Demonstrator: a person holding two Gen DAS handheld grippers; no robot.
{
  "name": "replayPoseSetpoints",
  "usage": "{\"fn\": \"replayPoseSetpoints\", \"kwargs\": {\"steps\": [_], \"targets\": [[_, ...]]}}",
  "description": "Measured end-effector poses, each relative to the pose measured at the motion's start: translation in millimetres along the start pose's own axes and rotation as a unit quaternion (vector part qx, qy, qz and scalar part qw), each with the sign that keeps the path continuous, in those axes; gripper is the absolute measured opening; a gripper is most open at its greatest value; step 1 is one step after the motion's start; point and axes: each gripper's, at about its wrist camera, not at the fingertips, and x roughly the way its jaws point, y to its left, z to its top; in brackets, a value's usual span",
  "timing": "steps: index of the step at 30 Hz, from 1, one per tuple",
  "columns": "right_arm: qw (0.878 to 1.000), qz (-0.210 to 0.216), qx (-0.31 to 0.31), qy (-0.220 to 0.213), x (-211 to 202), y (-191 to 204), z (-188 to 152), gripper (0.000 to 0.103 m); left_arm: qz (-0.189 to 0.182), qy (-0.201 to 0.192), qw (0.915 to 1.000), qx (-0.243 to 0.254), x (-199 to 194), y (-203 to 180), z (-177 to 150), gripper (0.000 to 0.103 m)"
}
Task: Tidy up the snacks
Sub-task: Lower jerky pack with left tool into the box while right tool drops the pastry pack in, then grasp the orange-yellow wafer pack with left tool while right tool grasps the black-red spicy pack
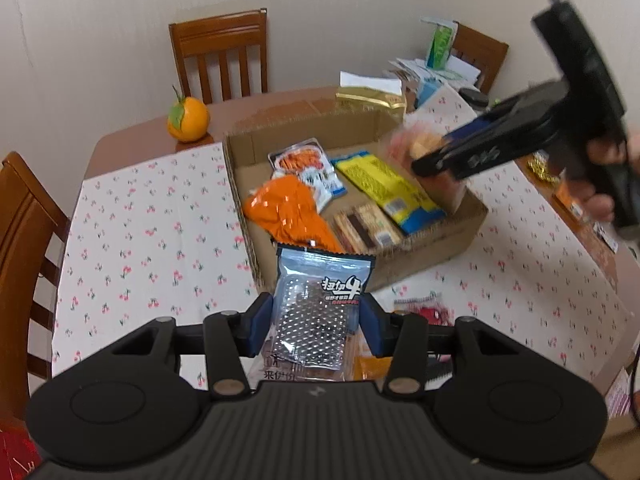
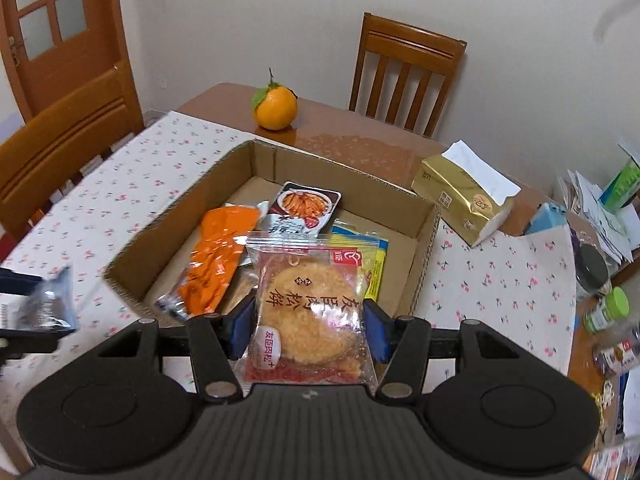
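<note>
Two grippers raised near a cardboard box (image 2: 420, 236) on the table, left gripper (image 1: 318, 322) clamped on a silver-blue snack packet (image 1: 320, 300), right gripper (image 2: 308, 326) clamped on a meat-floss cake packet (image 2: 312, 312), box at twelve o'clock, four or so snack packs inside, blurred.

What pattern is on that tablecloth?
Small red cherries on white; the tablecloth shows best in the left wrist view.

An orange (image 2: 276, 107) sits at twelve o'clock on the table (image 2: 360, 148); a gold tissue pack (image 2: 464, 200) at two.
</note>
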Motion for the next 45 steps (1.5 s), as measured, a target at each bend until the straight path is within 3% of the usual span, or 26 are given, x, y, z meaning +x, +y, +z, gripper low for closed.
{"fn": "replayPoseSetpoints", "kwargs": {"steps": [1,3,5,12,21,27,29,31,32,36,39,45], "targets": [[1.000,-0.001,0.005,-0.004,4,-2,-1,0.067,0.001,-0.003,1.0000,-0.001,1,0,4,0.046],[1.000,-0.001,0.011,-0.009,7,-3,-4,0.094,0.005,-0.006,1.0000,-0.002,3,1,11,0.046],[1.000,-0.008,0.009,-0.021,1,0,-10,0.103,0.007,-0.008,0.9999,-0.001,6,1,18,0.046],[0.999,-0.005,0.033,-0.033,-25,9,-35,0.103,0.000,-0.011,0.9999,0.012,26,-2,52,0.046],[0.997,-0.003,0.070,-0.018,-40,17,-73,0.103,-0.023,-0.004,0.9992,0.031,72,-22,99,0.046],[0.996,-0.012,0.089,-0.008,-44,19,-94,0.103,-0.020,-0.012,0.9992,0.031,105,-33,125,0.047],[0.996,-0.018,0.092,-0.002,-44,19,-98,0.103,-0.023,-0.011,0.9993,0.026,115,-34,131,0.054],[0.995,-0.023,0.092,0.000,-45,19,-102,0.103,-0.010,-0.016,0.9997,0.017,122,-33,134,0.077],[0.995,-0.024,0.093,0.000,-46,20,-103,0.103,-0.001,-0.022,0.9997,0.015,122,-33,134,0.080],[0.995,-0.030,0.095,0.002,-47,21,-107,0.103,0.025,-0.031,0.9989,0.025,107,-32,126,0.083],[0.995,-0.039,0.091,0.009,-43,22,-110,0.103,0.038,-0.041,0.9979,0.032,86,-32,116,0.092],[0.995,-0.048,0.082,0.020,-33,29,-116,0.103,0.057,-0.051,0.9969,0.020,43,-25,72,0.097]]}}
